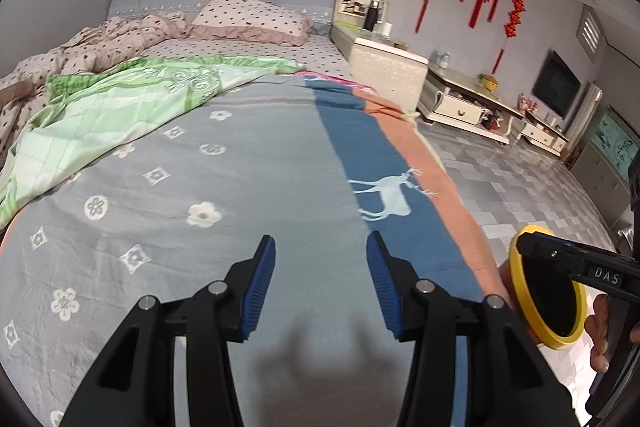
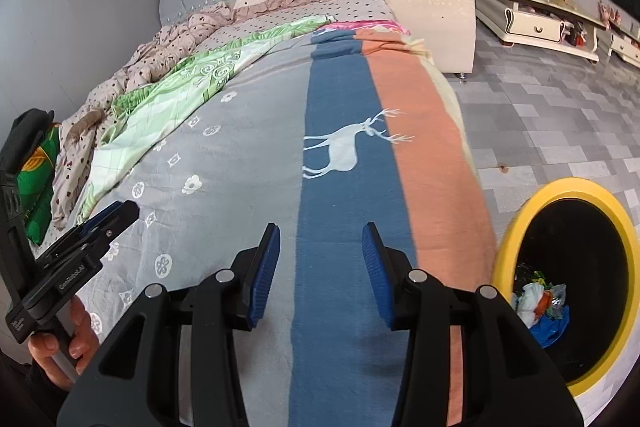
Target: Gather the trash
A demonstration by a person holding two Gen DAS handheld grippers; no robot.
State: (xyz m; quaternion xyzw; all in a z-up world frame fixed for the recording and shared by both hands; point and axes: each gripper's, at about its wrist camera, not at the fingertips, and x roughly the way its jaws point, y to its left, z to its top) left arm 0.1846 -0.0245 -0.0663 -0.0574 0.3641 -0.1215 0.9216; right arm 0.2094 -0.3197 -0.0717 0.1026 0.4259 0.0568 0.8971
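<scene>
Both claws empty over the bed, trash already binned

Left claw [image 1: 320, 247] and right claw [image 2: 322, 237] hang released; trash [image 2: 540, 303] sits in the yellow bin [image 2: 516, 211] beside the bed [image 2: 240, 163]; a careless swing could probably tip it.

Yellow-rimmed black bin [image 2: 576, 187] upright on floor beside bed; crumpled wrappers [image 2: 540, 301] inside.

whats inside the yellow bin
In the yellow bin: crumpled trash, white, blue, orange and clear pieces. The dark depths and anything beneath the pile are hidden.
</scene>
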